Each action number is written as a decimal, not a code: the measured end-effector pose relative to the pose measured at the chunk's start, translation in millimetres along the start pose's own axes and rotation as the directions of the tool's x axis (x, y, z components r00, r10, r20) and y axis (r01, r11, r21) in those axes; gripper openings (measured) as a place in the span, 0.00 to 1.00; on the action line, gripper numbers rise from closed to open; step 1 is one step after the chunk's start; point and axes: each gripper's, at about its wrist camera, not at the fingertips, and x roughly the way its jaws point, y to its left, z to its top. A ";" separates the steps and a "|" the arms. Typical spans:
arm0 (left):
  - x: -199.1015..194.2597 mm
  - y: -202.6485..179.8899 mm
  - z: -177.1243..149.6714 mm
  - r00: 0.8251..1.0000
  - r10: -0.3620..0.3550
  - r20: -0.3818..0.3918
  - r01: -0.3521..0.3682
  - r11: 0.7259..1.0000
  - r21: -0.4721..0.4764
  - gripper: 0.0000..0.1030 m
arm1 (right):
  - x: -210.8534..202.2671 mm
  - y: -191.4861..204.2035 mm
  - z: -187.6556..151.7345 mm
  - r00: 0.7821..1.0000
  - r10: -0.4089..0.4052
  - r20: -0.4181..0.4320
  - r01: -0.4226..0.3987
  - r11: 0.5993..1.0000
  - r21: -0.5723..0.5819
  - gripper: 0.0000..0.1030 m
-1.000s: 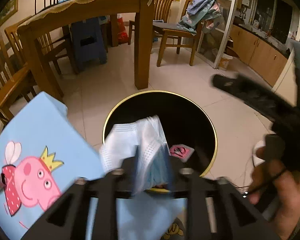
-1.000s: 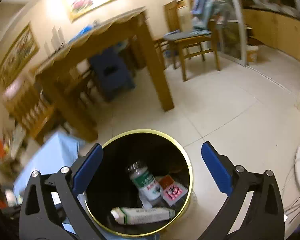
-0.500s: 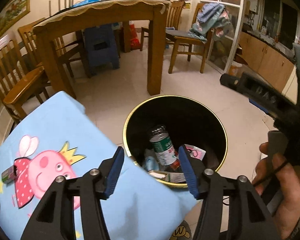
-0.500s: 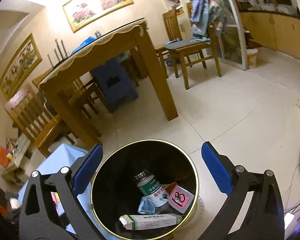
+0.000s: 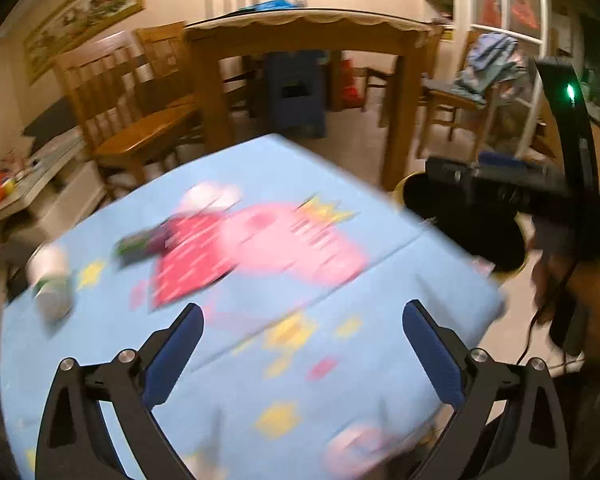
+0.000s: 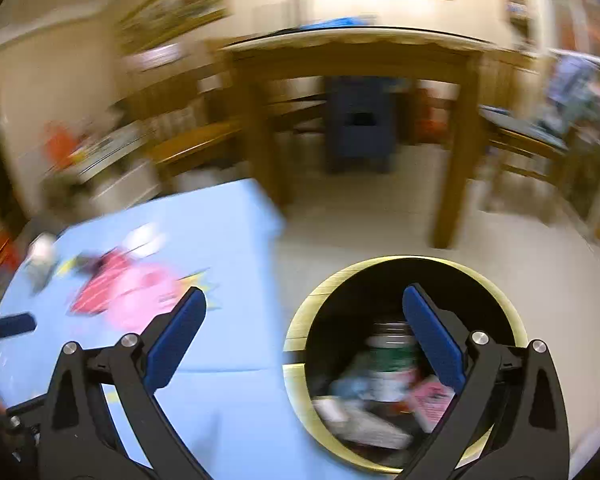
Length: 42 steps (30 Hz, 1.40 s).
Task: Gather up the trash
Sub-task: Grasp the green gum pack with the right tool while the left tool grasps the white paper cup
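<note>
My left gripper (image 5: 301, 354) is open and empty above a light blue cartoon-pig table (image 5: 339, 360). On its far left lie a small white-and-green bottle (image 5: 52, 280) and a dark green wrapper (image 5: 140, 242), both blurred. My right gripper (image 6: 303, 336) is open and empty above the gap between the table (image 6: 220, 340) and a black, gold-rimmed bin (image 6: 300, 320). The bin holds a green-labelled bottle (image 6: 391, 360), a pink packet (image 6: 429, 396), a carton and other trash. The bin's rim (image 5: 403, 184) shows in the left wrist view behind the right gripper's body.
A wooden dining table (image 5: 311, 36) with chairs (image 5: 140, 132) and a blue stool (image 5: 296, 92) stands behind on the tiled floor. A chair with clothes (image 5: 487, 76) is at the right. A cluttered low shelf (image 5: 24, 184) is at the left.
My left gripper let the white tissue fall into the bin, opened, and swung left from the bin to over the blue table. My right gripper also swung left; both views are blurred by motion.
</note>
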 end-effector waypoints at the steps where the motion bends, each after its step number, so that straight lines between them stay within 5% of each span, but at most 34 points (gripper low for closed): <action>1: -5.9 18.5 -15.8 1.000 0.011 -0.014 -0.012 1.000 -0.016 0.94 | 6.7 24.3 1.5 0.998 0.057 -0.026 -0.057 0.998 -0.036 0.95; 5: -24.7 72.1 -54.5 0.994 0.105 -0.040 -0.107 0.992 -0.061 0.94 | 32.1 105.0 13.2 0.975 0.195 -0.106 -0.209 0.968 -0.142 0.95; 8: -40.0 112.8 -71.2 0.988 0.151 -0.043 -0.155 0.980 -0.125 0.94 | 64.5 171.3 32.8 0.933 0.308 -0.188 -0.347 0.910 -0.227 0.95; 13: -58.4 169.5 -87.5 0.988 0.152 -0.034 -0.155 0.943 -0.293 0.94 | 143.6 257.6 55.5 0.893 0.259 -0.369 -0.399 0.835 -0.380 0.95; 18: -66.9 193.3 -91.2 0.992 0.127 -0.014 -0.122 0.913 -0.390 0.94 | 196.1 290.8 63.5 0.863 0.190 -0.469 -0.403 0.817 -0.412 0.89; 19: -66.8 195.3 -91.1 0.994 0.112 -0.012 -0.108 0.910 -0.401 0.94 | 201.9 293.1 62.1 0.856 0.174 -0.486 -0.400 0.819 -0.412 0.72; 24: -63.1 197.4 -92.9 0.996 0.084 -0.026 -0.087 0.901 -0.426 0.94 | 207.0 296.2 54.2 0.822 0.152 -0.549 -0.423 0.808 -0.410 0.34; 32: -52.5 231.6 -66.4 0.994 0.107 -0.013 -0.100 0.871 -0.480 0.94 | 123.5 241.1 -1.4 0.766 0.313 -0.561 -0.522 0.812 -0.260 0.32; 37: -18.5 273.7 -18.4 0.994 0.109 -0.017 -0.100 0.833 -0.545 0.93 | 88.9 190.6 -23.4 0.756 0.435 -0.490 -0.551 0.827 -0.116 0.32; 42: 29.9 289.8 12.2 0.990 0.102 -0.098 -0.141 0.800 -0.583 0.87 | 84.4 168.1 -30.2 0.742 0.520 -0.423 -0.574 0.819 -0.001 0.32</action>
